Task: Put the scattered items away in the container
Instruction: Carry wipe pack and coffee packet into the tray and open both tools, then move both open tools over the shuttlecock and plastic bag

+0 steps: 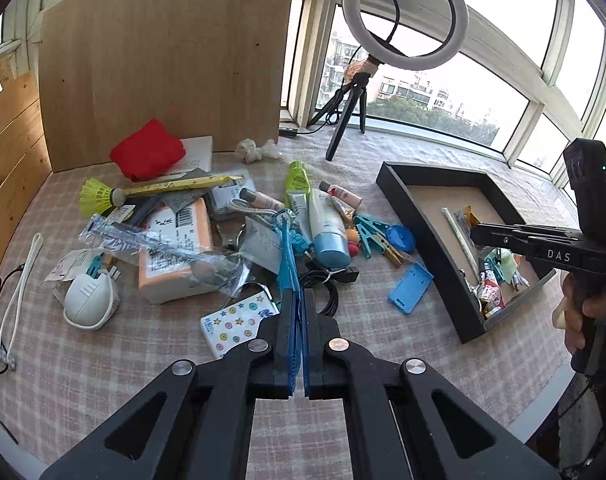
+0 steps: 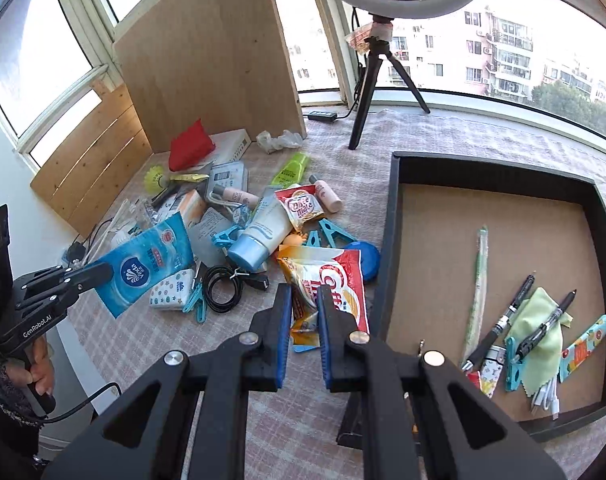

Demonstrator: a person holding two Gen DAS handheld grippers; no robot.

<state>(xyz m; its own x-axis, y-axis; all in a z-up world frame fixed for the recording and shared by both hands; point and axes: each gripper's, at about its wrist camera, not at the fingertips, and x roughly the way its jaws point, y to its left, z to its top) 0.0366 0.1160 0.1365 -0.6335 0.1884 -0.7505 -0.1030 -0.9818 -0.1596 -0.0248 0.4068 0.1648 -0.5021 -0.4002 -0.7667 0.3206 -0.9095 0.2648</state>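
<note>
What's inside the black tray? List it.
Inside the black tray: a long green straw, two pens, a green cloth, a white cable. Its near-left corner is hidden by the right gripper.

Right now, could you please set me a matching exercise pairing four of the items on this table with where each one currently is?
Items:
1. blue plastic tissue packet
2. red-and-white coffee creamer sachet
3. pale green square cloth
4. yellow shuttlecock

Places:
A. lying inside the black rectangular tray
B. gripped in the left claw
C. on the checked tablecloth, near the red fabric pouch
D. gripped in the right claw

Pairs: 1-B, 2-D, 3-A, 4-C.
</note>
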